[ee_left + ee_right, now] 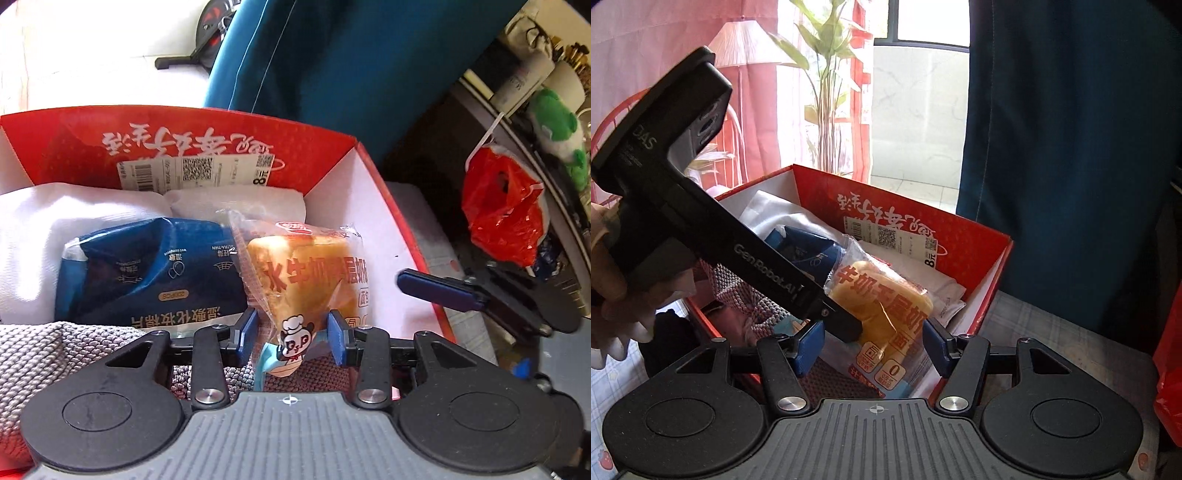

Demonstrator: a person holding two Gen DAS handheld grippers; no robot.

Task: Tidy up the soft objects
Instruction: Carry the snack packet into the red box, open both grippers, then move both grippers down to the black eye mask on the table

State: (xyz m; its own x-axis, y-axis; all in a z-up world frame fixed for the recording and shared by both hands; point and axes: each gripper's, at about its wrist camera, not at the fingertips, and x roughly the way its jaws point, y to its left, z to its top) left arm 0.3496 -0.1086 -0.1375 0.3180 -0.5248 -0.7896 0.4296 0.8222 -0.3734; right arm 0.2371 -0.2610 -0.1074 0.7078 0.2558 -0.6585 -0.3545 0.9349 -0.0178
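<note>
Pinches the bread pack (303,273) by its end with the left claw (291,332), pads snug on both sides, likely to settle it in the red box (340,192) against the blue pack (147,273). Holds the right claw (873,343) wide and empty nearby, to stay clear.

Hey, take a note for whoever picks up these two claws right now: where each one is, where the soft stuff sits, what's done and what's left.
Left claw: its fingers flank the near end of the bread packet; whether they are gripping it is unclear.
Right claw: open, holding nothing, by the right wall of the red box.
In the box: white cloth at the back, blue cotton-pad pack on it, the bread packet beside that, grey knit cloth at the near edge.
Done: these four are in the box.
Left: probably let go of the bread and draw both claws clear.
</note>
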